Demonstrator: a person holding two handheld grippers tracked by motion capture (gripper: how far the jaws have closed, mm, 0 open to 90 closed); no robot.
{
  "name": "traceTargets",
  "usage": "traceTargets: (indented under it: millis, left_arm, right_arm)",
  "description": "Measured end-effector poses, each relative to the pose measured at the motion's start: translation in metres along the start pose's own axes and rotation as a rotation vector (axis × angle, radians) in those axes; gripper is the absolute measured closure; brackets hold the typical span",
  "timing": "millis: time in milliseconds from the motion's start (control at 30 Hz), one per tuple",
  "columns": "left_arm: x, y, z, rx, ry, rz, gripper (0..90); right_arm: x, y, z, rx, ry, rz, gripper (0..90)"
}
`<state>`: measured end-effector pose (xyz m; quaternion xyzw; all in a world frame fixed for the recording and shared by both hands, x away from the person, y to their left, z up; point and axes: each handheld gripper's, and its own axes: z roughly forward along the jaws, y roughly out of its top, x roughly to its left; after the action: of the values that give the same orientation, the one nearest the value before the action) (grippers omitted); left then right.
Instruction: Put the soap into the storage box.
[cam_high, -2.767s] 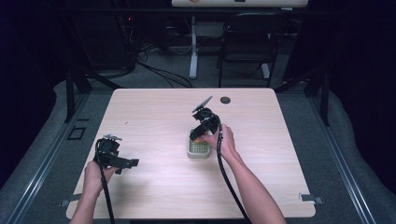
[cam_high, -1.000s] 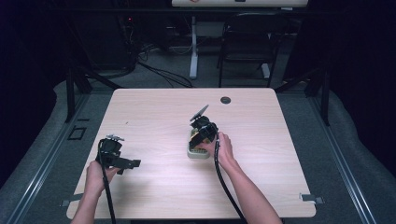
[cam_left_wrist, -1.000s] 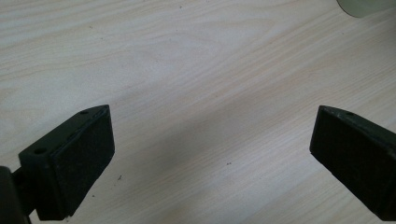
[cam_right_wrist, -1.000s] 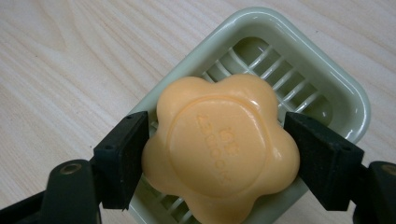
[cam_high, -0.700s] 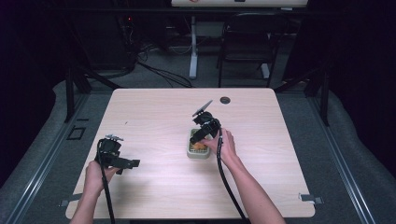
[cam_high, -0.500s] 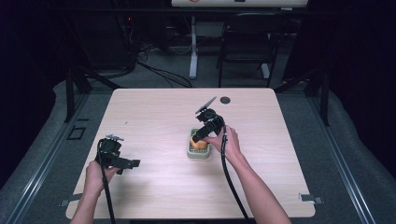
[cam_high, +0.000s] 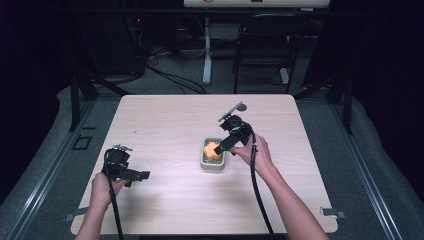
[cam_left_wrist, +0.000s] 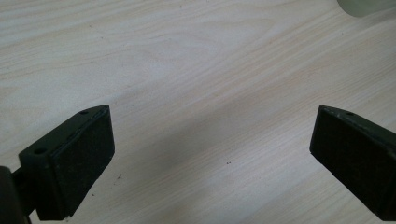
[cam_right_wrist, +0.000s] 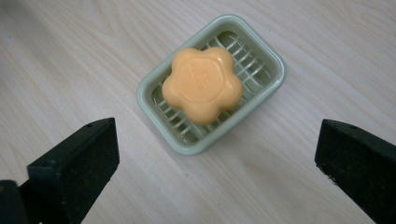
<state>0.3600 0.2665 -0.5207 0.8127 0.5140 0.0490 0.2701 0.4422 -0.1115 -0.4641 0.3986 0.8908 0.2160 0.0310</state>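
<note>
Soap (cam_right_wrist: 202, 85) sits in the green dish (cam_right_wrist: 271, 63), mid-worktop (cam_high: 165, 120). Right tongs (cam_high: 224, 145) hover just above it, jaws just opened wide, nothing between (released). Left tongs (cam_high: 141, 175) well off the dish, wide, empty. Dish's long axis runs diagonal to the right jaws.

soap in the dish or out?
In. The orange flower-shaped soap lies on the grid of the green soap dish, free of the open hand-held gripper.
</note>
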Motion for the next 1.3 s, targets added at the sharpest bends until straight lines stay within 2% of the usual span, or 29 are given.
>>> traceTargets:
  millis: [67, 167, 233, 300, 333, 400, 467, 500, 633, 700, 800, 867, 933, 967, 1000, 1033, 1100, 1133, 1300]
  left_arm:
    - [0.000, 0.000, 0.000, -0.005, 0.006, -0.002, 0.0]
    - [0.000, -0.001, 0.000, -0.005, 0.006, -0.004, 0.0]
    - [0.000, -0.001, 0.000, -0.003, 0.006, -0.002, 0.0]
    - [0.000, -0.001, 0.000, -0.003, 0.006, -0.002, 0.0]
    - [0.000, -0.001, 0.000, -0.003, 0.006, -0.002, 0.0]
    - [0.000, -0.001, 0.000, -0.003, 0.007, -0.002, 0.0]
    - [0.000, -0.001, 0.000, -0.002, 0.006, -0.002, 0.0]
    - [0.000, -0.001, 0.000, -0.003, 0.006, 0.000, 0.0]
    - [0.000, -0.001, 0.000, -0.002, 0.008, 0.002, 0.0]
    - [0.000, -0.001, 0.000, -0.002, 0.007, 0.002, 0.0]
    - [0.000, -0.001, 0.000, 0.005, 0.004, 0.003, 0.0]
    - [0.000, -0.001, 0.000, 0.002, 0.006, 0.003, 0.0]
    - [0.000, -0.001, 0.000, 0.002, 0.005, 0.000, 0.0]
    - [0.000, -0.001, 0.000, 0.003, 0.005, 0.004, 0.0]
    - [0.000, -0.001, 0.000, 0.003, 0.004, 0.001, 0.0]
    - [0.000, -0.001, 0.000, 0.002, 0.004, 0.000, 0.0]
    - [-0.001, -0.001, 0.001, 0.000, 0.007, 0.000, 0.0]
    - [-0.001, -0.001, 0.001, 0.001, 0.007, 0.001, 0.0]
    - [0.000, -0.001, 0.001, 0.004, 0.006, -0.002, 0.0]
  right_arm:
    - [0.000, -0.008, -0.007, -0.017, -0.009, 0.000, 0.0]
    - [-0.002, -0.013, -0.013, -0.005, -0.011, -0.006, 0.0]
    - [-0.003, -0.022, -0.020, -0.025, -0.018, 0.006, 0.0]
    - [-0.005, -0.024, -0.024, -0.013, -0.019, -0.006, 0.0]
    - [-0.006, -0.029, -0.026, -0.032, -0.021, 0.002, 0.0]
    - [-0.008, -0.041, -0.034, -0.034, -0.029, 0.002, 0.0]
    - [-0.009, -0.045, -0.037, -0.030, -0.032, 0.002, 0.0]
    - [-0.010, -0.054, -0.041, -0.032, -0.042, 0.008, 0.0]
    - [-0.013, -0.065, -0.045, -0.042, -0.048, 0.021, 0.0]
    - [-0.015, -0.072, -0.049, -0.030, -0.051, 0.025, 0.0]
    - [-0.020, -0.089, -0.053, -0.031, -0.062, 0.047, 0.0]
    - [-0.021, -0.093, -0.053, -0.045, -0.062, 0.061, 0.0]
    - [-0.024, -0.103, -0.054, -0.037, -0.065, 0.061, 0.0]
    - [-0.026, -0.113, -0.055, -0.038, -0.072, 0.075, 0.2]
    - [-0.026, -0.113, -0.055, -0.038, -0.072, 0.075, 0.2]
    - [-0.029, -0.123, -0.055, -0.033, -0.074, 0.087, 0.3]
    - [-0.030, -0.128, -0.055, -0.034, -0.082, 0.094, 0.4]
    - [-0.033, -0.137, -0.054, -0.034, -0.080, 0.115, 0.5]
    - [-0.040, -0.161, -0.049, -0.020, -0.088, 0.152, 0.6]
